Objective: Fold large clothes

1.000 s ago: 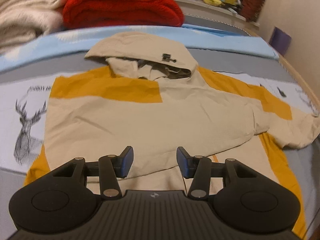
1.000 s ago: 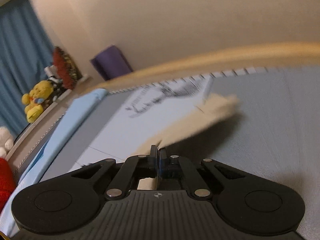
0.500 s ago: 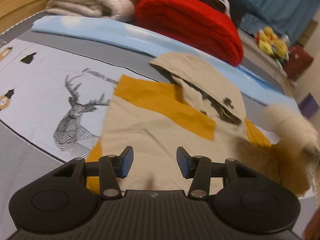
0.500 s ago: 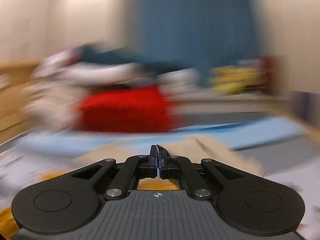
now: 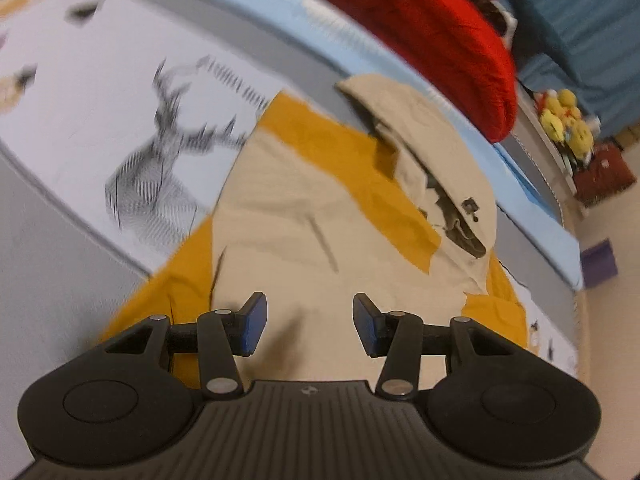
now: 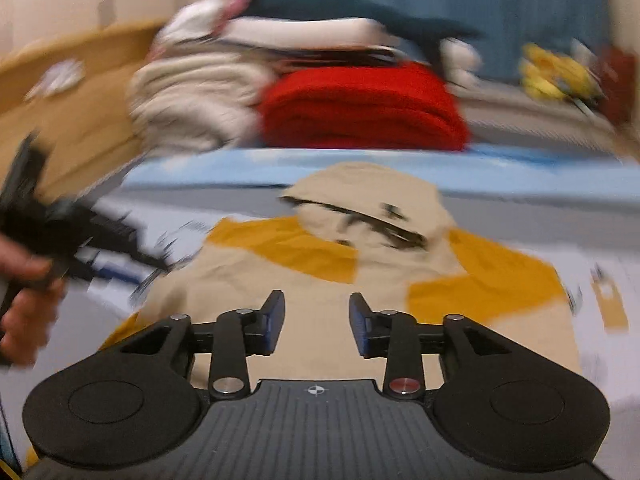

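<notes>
Across the bed [image 5: 60, 280], with its grey spread and a pale panel printed with a deer [image 5: 160, 168], lay the hooded jacket [image 5: 304, 220], beige with mustard-yellow panels. It was spread flat on its front or back; which one could not be told. Its hood [image 5: 440, 152] pointed toward the far edge of the bed, where a light-blue strip [image 6: 500, 168] of bedding ran. Both sleeves appeared folded in over the body of the jacket, though the blur left this uncertain.

Beyond the jacket's hood sat a folded red blanket [image 6: 360, 108], and just beside that, away from the curtain, a stack of cream and white bedding [image 6: 192, 96]. A blue curtain [image 5: 580, 20] hung behind the red blanket, with yellow plush toys [image 5: 564, 124] on a ledge below it.

Over the near hem of the jacket hovered the right gripper [image 6: 316, 322], its jaws having just been opening, now parted with nothing between them and bare beige cloth showing through the gap. The left gripper [image 5: 306, 322] hung over the jacket's near part too, its jaws standing moderately wide and empty. From the right wrist view that left gripper appeared as a dark blur beside the jacket's shoulder, carried in a person's hand [image 6: 24, 292].
</notes>
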Motion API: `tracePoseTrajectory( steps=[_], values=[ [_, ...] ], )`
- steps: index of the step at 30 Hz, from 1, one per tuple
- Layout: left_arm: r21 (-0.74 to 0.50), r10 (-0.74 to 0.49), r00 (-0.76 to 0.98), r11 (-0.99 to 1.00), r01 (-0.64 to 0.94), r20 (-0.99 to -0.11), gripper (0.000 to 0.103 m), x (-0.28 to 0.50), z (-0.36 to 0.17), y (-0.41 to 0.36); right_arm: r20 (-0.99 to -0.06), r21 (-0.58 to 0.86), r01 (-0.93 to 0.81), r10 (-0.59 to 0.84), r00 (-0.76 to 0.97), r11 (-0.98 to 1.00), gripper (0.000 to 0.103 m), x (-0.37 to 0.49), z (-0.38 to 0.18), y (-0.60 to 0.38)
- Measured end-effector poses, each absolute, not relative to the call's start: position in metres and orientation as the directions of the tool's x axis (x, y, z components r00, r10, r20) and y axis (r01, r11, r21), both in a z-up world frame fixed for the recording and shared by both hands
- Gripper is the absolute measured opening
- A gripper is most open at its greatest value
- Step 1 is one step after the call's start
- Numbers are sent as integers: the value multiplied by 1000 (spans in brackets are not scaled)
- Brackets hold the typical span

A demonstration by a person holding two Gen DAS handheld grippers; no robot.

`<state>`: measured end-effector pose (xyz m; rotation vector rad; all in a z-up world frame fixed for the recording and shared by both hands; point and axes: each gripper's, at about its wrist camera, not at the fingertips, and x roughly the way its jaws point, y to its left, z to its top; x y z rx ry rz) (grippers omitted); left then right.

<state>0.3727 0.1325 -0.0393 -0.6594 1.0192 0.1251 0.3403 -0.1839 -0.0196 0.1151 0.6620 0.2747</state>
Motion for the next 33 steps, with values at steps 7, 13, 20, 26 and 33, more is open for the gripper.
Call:
tracePoseTrajectory(
  steps=[7,13,20,26,33],
  values=[
    [-454,-200,477,732,-508,-856,52,377,-68,151,-692,322,-68,284,664,944,40,369,-63,-218],
    [-390,-132,452,742,-545,-882,52,380,-73,164,-688,324,-55,276,671,944,40,383,-65,-227],
    [-354,-141,450,829,-433,-882,4,389,-73,136,-704,324,7,237,669,946,40,397,-66,-231],
    [-231,5,762,952,-203,-648,7,387,3,110,-737,309,91,178,652,947,40,402,-77,-239],
    [-220,76,649,905,-363,-757,30,399,-22,126,-803,370,263,164,573,891,40,410,-106,-262]
  ],
)
